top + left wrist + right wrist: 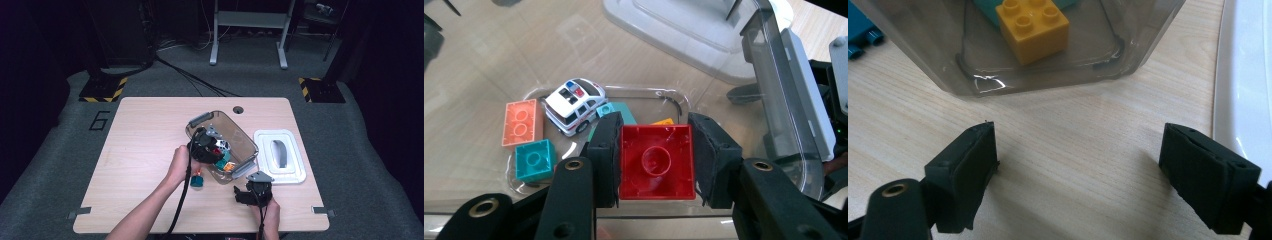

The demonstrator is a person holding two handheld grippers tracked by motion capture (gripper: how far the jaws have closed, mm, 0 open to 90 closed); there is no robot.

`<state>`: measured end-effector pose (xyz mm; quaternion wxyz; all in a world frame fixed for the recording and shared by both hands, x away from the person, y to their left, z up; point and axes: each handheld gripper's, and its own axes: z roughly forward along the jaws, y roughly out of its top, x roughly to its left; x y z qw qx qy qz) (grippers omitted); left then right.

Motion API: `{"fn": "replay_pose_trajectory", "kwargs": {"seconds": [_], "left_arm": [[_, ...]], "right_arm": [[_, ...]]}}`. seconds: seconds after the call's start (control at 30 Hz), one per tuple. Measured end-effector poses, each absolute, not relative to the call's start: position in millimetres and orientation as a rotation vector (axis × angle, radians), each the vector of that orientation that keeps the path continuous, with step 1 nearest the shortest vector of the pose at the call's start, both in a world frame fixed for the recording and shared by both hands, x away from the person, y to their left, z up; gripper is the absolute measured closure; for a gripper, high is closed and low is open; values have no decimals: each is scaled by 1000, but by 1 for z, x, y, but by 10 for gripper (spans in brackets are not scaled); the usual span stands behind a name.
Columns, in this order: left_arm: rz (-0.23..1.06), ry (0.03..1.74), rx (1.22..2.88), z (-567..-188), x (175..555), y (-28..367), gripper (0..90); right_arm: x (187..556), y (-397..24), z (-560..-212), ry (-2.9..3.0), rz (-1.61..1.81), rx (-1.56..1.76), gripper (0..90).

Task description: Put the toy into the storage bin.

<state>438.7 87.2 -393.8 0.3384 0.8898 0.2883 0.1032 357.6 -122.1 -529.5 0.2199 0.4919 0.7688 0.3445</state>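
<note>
Red brick (underside up) between left tongs

Dim room w/ grey carpet, pale wood table, grey metal frame behind, hazard-striped bases.

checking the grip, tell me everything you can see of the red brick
The red brick is a square, glossy plastic block seen from its hollow underside, with one round tube in the middle. The left gripper clamps it by two opposite sides, jaws shut on it. It hangs above the clear bin, over the toys inside.
</note>
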Motion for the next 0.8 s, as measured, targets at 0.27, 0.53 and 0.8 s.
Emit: {"fn": "replay_pose_trajectory", "kwargs": {"seconds": [0.27, 0.53, 0.8], "left_arm": [[251, 751, 2338, -397, 438, 88, 586], [304, 772, 2318, -387, 429, 97, 337], [383, 774, 2285, -375, 414, 120, 184]], "right_arm": [[358, -122, -530, 2125, 954, 1361, 149], [358, -122, -530, 2126, 953, 1362, 150], [358, -122, -530, 2126, 954, 1362, 149]]}}
